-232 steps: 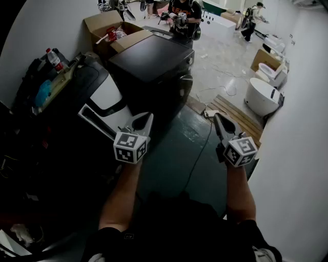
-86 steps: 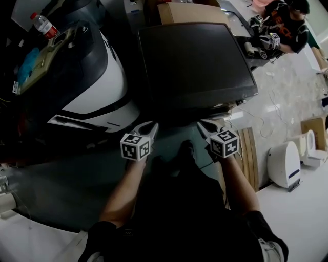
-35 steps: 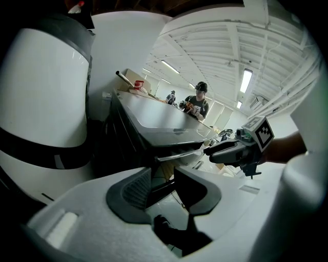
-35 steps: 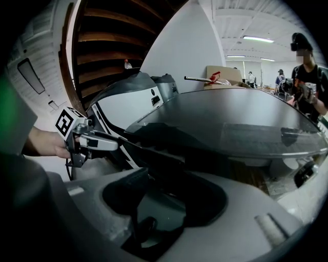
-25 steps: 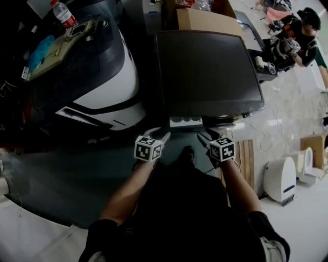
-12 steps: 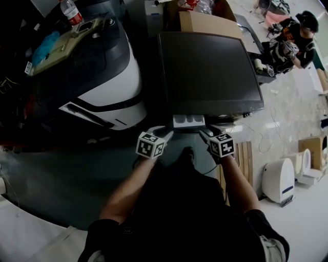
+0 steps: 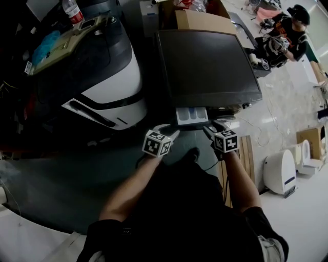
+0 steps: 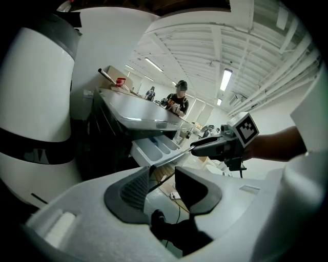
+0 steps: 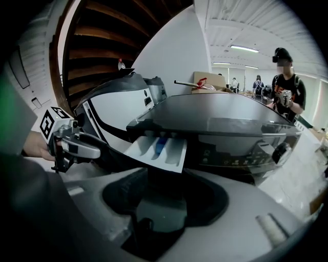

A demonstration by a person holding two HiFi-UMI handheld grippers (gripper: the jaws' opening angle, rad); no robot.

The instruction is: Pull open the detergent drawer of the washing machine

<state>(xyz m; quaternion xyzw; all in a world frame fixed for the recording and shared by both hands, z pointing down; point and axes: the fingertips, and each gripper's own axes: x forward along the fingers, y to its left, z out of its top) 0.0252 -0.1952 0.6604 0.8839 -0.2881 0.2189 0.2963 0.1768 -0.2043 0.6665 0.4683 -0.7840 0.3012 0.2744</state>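
At washing machine [image 7: 205, 66], detergent drawer [image 7: 191, 114] out, rear hidden; left tool [image 7: 172, 134] just opening, empty; right tool [image 7: 210, 129] released.

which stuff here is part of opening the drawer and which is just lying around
For the job: detergent drawer, pulled out; washing machine.
Just lying about: water bottle; cardboard box; black-and-white machine on the left; wooden slats on the floor.

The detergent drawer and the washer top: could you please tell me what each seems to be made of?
Drawer: probably pale moulded plastic, matte, judging by its rounded compartments. Washer top: dark, smooth, semi-gloss panel showing soft reflections; painted metal or plastic, unclear.
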